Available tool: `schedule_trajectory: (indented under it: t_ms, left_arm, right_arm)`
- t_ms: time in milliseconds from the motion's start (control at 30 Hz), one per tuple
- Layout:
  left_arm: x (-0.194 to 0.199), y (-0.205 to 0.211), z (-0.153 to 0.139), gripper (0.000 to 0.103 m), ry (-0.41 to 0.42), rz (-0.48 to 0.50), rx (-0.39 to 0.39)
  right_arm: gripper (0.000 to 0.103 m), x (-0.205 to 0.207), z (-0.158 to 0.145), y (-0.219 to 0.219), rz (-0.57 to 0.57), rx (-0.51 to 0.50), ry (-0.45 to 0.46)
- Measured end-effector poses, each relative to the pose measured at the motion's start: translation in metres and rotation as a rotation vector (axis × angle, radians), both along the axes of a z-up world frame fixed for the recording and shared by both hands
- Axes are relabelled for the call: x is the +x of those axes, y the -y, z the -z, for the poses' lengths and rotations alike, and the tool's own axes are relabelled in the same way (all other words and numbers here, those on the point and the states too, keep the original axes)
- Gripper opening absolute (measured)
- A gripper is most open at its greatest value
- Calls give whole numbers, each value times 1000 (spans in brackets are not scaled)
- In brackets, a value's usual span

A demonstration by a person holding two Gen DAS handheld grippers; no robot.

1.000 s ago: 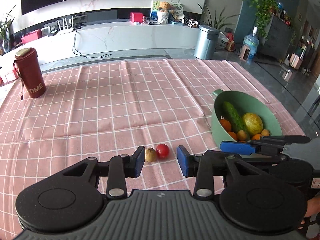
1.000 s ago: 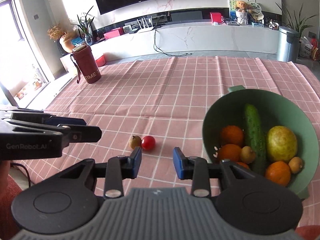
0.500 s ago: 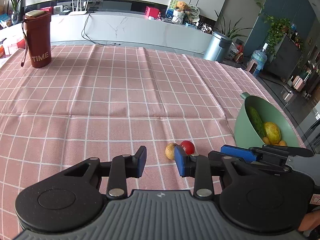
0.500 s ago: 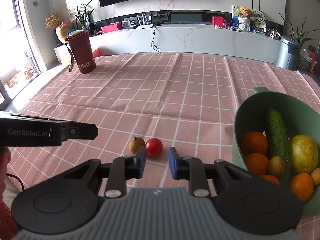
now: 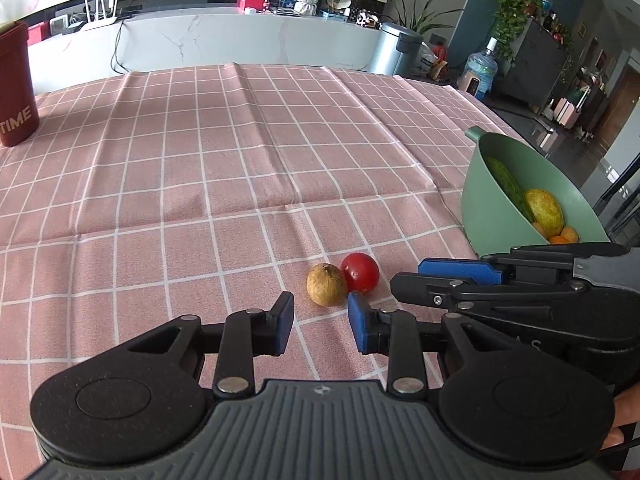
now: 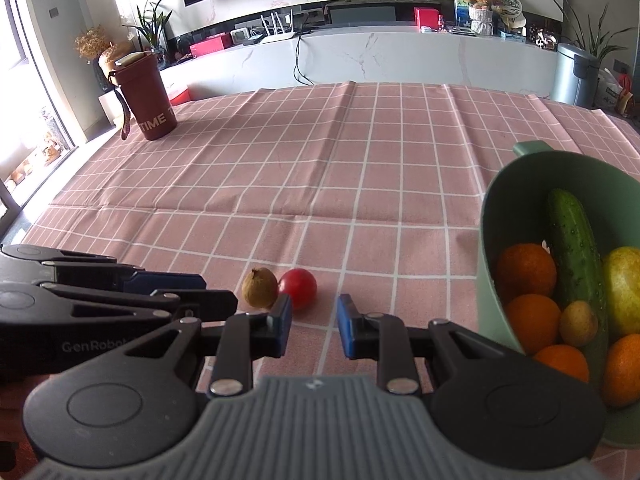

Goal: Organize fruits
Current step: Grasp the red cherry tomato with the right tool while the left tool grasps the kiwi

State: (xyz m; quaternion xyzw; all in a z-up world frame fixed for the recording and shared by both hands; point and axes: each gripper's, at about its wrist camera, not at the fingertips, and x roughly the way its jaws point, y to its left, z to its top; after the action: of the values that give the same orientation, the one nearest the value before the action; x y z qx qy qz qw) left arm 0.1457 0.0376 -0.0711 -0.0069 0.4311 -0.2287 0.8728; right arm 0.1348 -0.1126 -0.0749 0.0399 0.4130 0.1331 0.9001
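Note:
A small brown fruit point(image 5: 326, 284) and a red tomato point(image 5: 361, 272) lie touching on the pink checked tablecloth, also in the right wrist view: brown fruit point(image 6: 259, 287), tomato point(image 6: 298, 283). My left gripper point(image 5: 320, 322) is open and empty, just short of the brown fruit. My right gripper point(image 6: 311, 325) is open and empty, just short of the tomato. A green bowl point(image 6: 490, 280) at the right holds a cucumber point(image 6: 572, 240), oranges point(image 6: 524, 268) and a yellow-green fruit point(image 6: 624, 284).
A dark red tumbler marked TIME point(image 6: 146, 100) stands at the table's far left. The right gripper shows in the left wrist view point(image 5: 460, 276), close beside the left one. The bowl point(image 5: 480, 200) sits near the table's right edge.
Both grippers have shifted and dropped closer to the two loose fruits. The left gripper's jaws narrowed, then opened a little again. The fruits have not moved.

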Motion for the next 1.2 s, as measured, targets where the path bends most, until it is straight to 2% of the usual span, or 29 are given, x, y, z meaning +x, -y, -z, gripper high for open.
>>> schedule_trajectory:
  t_ms: [300, 567, 733, 833, 967, 1200]
  left_arm:
    - [12, 10, 11, 36, 2, 41, 15]
    - [18, 5, 13, 28, -15, 9, -29]
    - [16, -8, 5, 28, -24, -58, -23]
    - [13, -16, 3, 28, -45, -89, -4]
    - [15, -20, 7, 28, -74, -98, 7]
    - [23, -21, 10, 29, -67, -111, -24]
  right_arm:
    - [21, 11, 8, 15, 66, 94, -46]
    - [21, 15, 12, 11, 51, 93, -46]
    - [23, 12, 9, 10, 37, 91, -23]
    - [31, 13, 9, -2, 0, 58, -5]
    - [32, 15, 12, -12, -23, 28, 14]
    - [32, 21, 17, -11, -7, 29, -3]
